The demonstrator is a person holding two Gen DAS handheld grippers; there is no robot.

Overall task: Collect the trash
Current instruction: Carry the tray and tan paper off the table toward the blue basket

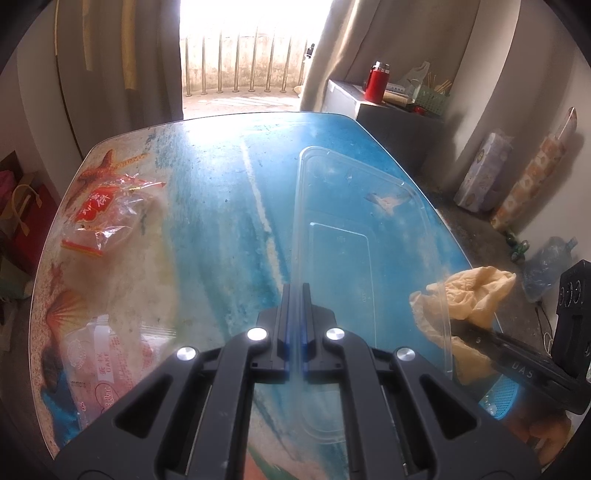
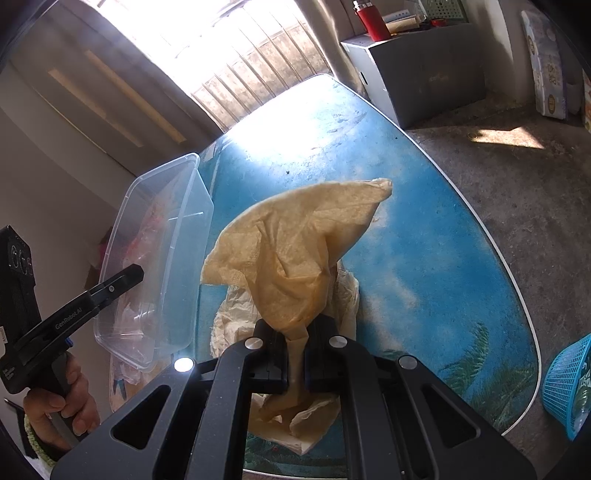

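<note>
A clear plastic container (image 1: 343,236) hangs tilted above the blue beach-print table (image 1: 221,206), and my left gripper (image 1: 295,291) is shut on its near rim. In the right wrist view the container (image 2: 162,258) is at the left with the left gripper (image 2: 136,273) on its edge. My right gripper (image 2: 295,332) is shut on a crumpled tan paper napkin (image 2: 295,251), lifted just right of the container. The napkin (image 1: 476,295) and the right gripper (image 1: 469,330) also show beside the container's right wall. Pale crumpled paper (image 2: 343,295) lies on the table under the napkin.
A red-and-clear wrapper (image 1: 107,214) and a pink wrapper (image 1: 107,369) lie on the table's left side. A blue mesh basket (image 2: 565,384) stands on the floor off the table's right edge. A grey cabinet (image 2: 424,66) with a red flask (image 2: 369,22) is beyond the far corner.
</note>
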